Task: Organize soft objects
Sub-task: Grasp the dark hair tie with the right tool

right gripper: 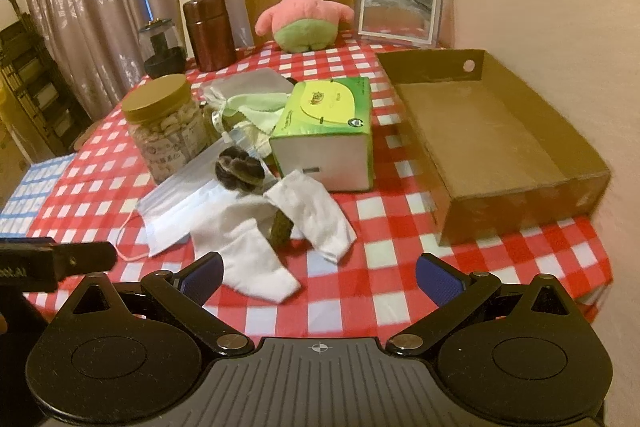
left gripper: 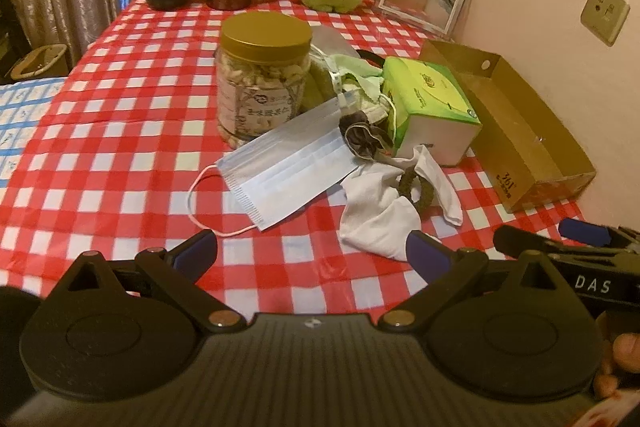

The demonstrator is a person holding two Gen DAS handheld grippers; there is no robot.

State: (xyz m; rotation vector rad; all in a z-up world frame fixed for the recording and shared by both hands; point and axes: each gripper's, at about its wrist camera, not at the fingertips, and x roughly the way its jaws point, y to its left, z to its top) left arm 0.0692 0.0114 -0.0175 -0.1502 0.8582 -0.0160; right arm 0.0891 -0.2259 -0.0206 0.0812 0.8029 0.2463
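Both grippers, left gripper [left gripper: 312, 251] and right gripper [right gripper: 318, 277], hover with jaws apart and empty. The white sock [right gripper: 256, 259] lies on the counter [right gripper: 400, 235] just ahead, beside the cardboard box [right gripper: 520, 187]; sorting seems unstarted, so grasping it likely comes next.

Left hand-held gripper [left gripper: 312, 255]: jaws spread wide, blue-padded fingertips [left gripper: 198, 253] well apart, nothing between them; held low and level, pointing forward.
Right hand-held gripper [right gripper: 320, 277]: jaws likewise spread wide, blue pads [right gripper: 438, 279] apart and empty; also low, facing forward.
Relative position: the two sit side by side, each one's dark body showing at the edge of the other's wrist view.
Person's hand [left gripper: 618, 363]: fingertips visible at the lower right corner of the left wrist view.
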